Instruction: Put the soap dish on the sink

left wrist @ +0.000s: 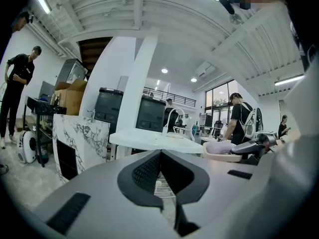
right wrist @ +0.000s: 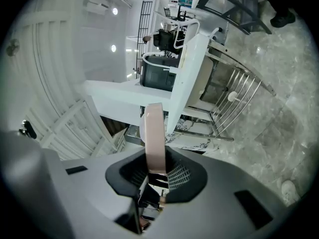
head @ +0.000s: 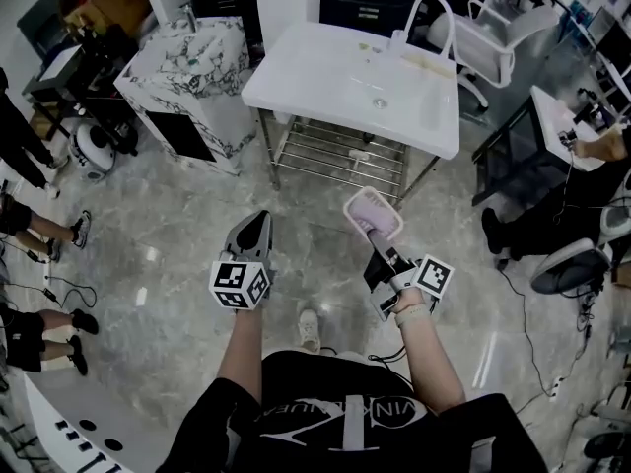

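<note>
Right gripper (right wrist: 154, 172): the jaws are clamped on one short edge of the pale pink, rectangular, shallow soap dish (right wrist: 152, 128). In the right gripper view the dish stands edge-on between the ribbed pads and projects forward past the jaw tips. In the head view its inner face looks lilac and its rim is lighter.

Left gripper (left wrist: 159, 156): the jaws are together with the tips meeting, and nothing is between them. It is held to the left of the right gripper, apart from the dish.

Position of the soap dish: it is in the air above the grey marble-tiled floor (head: 177, 254), in front of the sink stand. It touches only the right gripper. It is well apart from the sink.

Sink (head: 296, 72): a white rectangular ceramic basin with a flat surround acting as its tabletop, carried on a chrome metal frame (head: 340, 156) with a slatted lower shelf. A white curved faucet (head: 426, 10) stands at its far edge.

Surroundings: a white cabinet with black marble veining (head: 182, 72) stands just beside the sink on its left. A white office chair (head: 488, 42) stands behind the sink on its right.
</note>
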A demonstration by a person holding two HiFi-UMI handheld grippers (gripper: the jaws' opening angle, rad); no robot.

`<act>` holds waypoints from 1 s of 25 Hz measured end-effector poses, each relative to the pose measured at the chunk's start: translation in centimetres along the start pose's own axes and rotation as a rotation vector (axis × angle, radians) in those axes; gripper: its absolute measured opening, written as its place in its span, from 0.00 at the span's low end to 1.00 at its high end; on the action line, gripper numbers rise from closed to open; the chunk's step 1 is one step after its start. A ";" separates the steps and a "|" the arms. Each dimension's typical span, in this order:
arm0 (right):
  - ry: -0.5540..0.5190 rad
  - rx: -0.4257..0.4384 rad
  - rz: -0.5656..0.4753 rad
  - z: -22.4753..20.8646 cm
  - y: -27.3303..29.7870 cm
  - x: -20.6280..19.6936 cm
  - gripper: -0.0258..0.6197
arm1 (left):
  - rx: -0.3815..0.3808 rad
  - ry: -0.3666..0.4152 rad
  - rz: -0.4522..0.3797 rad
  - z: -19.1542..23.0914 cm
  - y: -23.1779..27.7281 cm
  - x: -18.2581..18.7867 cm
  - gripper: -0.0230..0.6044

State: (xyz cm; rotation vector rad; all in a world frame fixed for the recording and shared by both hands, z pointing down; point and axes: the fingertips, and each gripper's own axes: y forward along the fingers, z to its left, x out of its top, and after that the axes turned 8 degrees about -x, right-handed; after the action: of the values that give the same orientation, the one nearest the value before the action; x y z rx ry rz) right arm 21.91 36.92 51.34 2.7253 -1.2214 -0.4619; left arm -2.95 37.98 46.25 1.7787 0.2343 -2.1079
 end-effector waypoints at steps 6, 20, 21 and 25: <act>0.002 0.012 -0.043 0.4 3.2 0.8 0.17 | -0.045 0.013 0.007 2.9 2.3 0.7 0.06; 0.003 0.031 -0.051 1.7 8.4 2.8 0.17 | -0.056 0.009 0.003 6.8 5.4 1.7 0.06; 0.005 0.032 -0.050 1.7 8.8 3.0 0.17 | -0.053 0.011 0.003 7.1 5.6 1.7 0.06; 0.018 0.029 -0.040 1.4 10.7 4.3 0.17 | -0.040 0.019 0.012 8.4 7.1 2.0 0.06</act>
State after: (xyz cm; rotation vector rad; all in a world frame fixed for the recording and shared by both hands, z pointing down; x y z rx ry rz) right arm 16.54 26.58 51.49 2.7759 -1.1809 -0.4272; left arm -8.16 28.15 46.65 1.7734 0.2684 -2.0639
